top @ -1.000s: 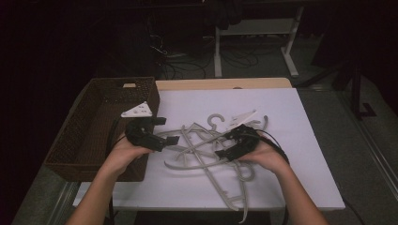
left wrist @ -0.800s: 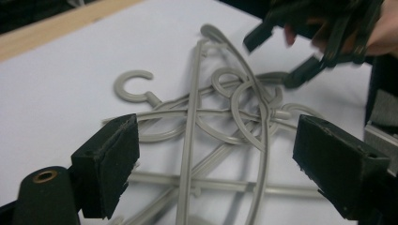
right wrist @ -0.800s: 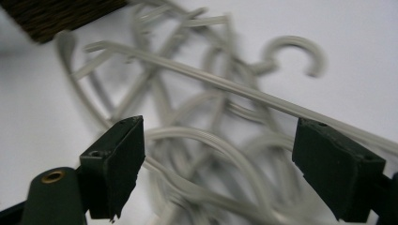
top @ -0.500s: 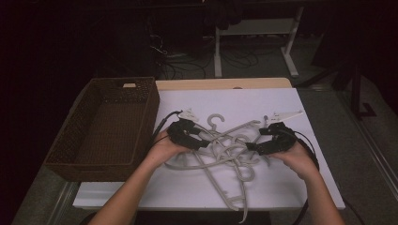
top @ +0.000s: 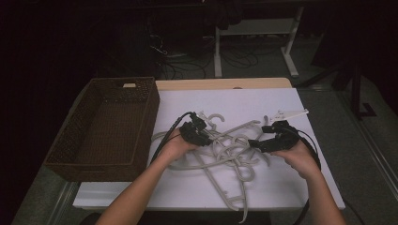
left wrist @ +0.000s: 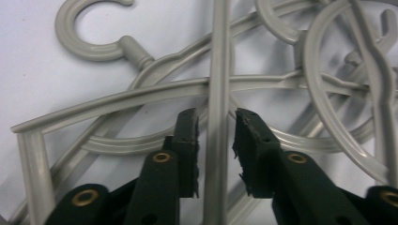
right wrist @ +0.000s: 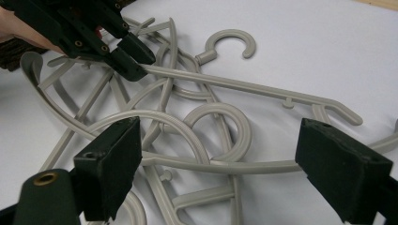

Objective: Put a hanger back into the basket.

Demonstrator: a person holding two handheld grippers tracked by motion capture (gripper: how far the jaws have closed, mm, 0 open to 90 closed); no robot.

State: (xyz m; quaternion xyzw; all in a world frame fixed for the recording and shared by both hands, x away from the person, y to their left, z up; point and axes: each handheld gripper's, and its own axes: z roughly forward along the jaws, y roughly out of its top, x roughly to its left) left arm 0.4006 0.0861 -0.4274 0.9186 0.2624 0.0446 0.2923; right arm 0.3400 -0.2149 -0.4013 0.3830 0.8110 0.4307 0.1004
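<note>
Hangers (top: 225,150) lie in a tangled grey heap on the white table (top: 281,98), hooked through each other. The left gripper (left wrist: 216,136) has just been closing around one thin bar, not yet squeezing it. The right gripper (right wrist: 218,154) waits wide open, holding nothing. A brown basket (top: 108,122) sits beside them.

Wicker basket (top: 109,126), white tbl (top: 281,187)

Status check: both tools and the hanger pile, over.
Left tool has been closing around a grey plastic hanger bar, pads not pressing. Right tool open above the tangled pile.
</note>
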